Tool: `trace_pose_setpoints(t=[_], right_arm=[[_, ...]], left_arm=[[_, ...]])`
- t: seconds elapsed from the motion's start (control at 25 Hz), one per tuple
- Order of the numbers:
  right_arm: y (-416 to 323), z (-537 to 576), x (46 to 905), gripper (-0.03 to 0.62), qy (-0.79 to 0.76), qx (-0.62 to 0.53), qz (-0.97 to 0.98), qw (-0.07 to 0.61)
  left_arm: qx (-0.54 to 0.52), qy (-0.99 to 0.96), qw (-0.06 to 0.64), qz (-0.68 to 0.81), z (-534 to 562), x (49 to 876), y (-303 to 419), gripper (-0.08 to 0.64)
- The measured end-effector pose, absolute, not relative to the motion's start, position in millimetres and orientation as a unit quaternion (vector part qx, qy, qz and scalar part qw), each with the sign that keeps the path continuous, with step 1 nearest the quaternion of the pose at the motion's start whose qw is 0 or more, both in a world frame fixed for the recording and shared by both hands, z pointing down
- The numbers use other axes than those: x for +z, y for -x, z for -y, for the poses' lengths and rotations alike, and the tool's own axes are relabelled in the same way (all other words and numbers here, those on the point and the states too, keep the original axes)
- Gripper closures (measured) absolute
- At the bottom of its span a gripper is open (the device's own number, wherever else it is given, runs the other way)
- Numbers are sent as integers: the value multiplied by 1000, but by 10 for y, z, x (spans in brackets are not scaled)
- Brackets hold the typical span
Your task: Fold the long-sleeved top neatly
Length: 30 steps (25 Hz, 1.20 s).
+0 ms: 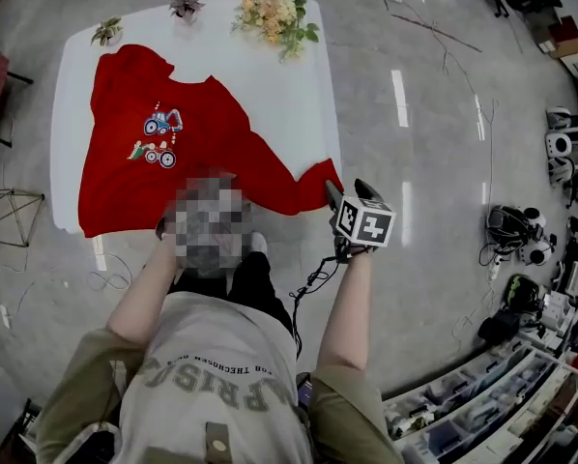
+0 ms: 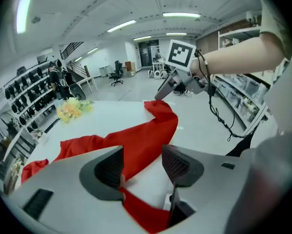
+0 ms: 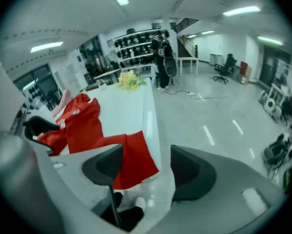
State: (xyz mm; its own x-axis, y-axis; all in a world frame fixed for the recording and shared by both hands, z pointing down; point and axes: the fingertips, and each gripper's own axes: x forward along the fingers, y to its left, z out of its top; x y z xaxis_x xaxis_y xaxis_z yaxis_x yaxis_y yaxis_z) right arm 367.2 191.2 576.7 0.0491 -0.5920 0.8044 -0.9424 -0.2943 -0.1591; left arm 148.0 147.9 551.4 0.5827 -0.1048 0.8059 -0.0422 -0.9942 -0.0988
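Between the jaws of the left gripper [image 2: 142, 165], which stand partly apart, a band of the red long-sleeved top [image 2: 147, 134] runs over the white table [image 2: 112, 112]. The pads are clear of the cloth, so this gripper has hold of nothing. Ahead of those jaws one sleeve [image 1: 291, 188] stretches away to the table's corner.

There the right gripper [image 3: 146, 167] hangs with its jaws wide apart. The cuff [image 3: 134, 163] lies below the gap, nearer the left-hand jaw, and droops over the table's edge. Bare floor shows under the other jaw, and nothing is clamped.

The body of the top lies spread flat on the table with its printed front up, well beyond both pairs of jaws. Further off, at the far edge, are a bunch of yellow flowers [image 1: 274, 15] and two small plants [image 1: 106, 32].

Off to the right gripper's outer side, well apart from the table, stand open bins [image 1: 482, 406]. They hold small items too small to tell.
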Motion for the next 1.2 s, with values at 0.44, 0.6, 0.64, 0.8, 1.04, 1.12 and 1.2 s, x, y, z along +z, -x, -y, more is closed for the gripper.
trace_pose_setpoints(t=[0.44,0.6,0.64,0.8,1.04,1.12,1.2], right_arm=[[-3587,-1995,6029,581,-479,378,688,393],[-3509,-1942,5776,583,-433,340,744,379],[-3480,-1891,5669,583,-427,324,760,368],[-3224,-1538,5121,583,-399,236,821,334],[-2462,-912,4555,526,-366,130,876,286],[-2226,-848,4636,526,-347,152,883,278],[-2026,-811,4808,525,-334,178,882,281]], left_arm=[[-467,878,-92,-56,-1897,5896,-2794,318],[-432,893,-98,-77,-1915,5807,-2860,495],[-412,901,-98,-94,-1882,5727,-2852,538],[-314,922,-111,-199,-1516,5230,-2543,541],[-232,860,-144,-431,-892,4798,-1116,541],[-241,822,-186,-480,-806,4987,-626,541],[-280,793,-234,-489,-809,5342,-271,540]])
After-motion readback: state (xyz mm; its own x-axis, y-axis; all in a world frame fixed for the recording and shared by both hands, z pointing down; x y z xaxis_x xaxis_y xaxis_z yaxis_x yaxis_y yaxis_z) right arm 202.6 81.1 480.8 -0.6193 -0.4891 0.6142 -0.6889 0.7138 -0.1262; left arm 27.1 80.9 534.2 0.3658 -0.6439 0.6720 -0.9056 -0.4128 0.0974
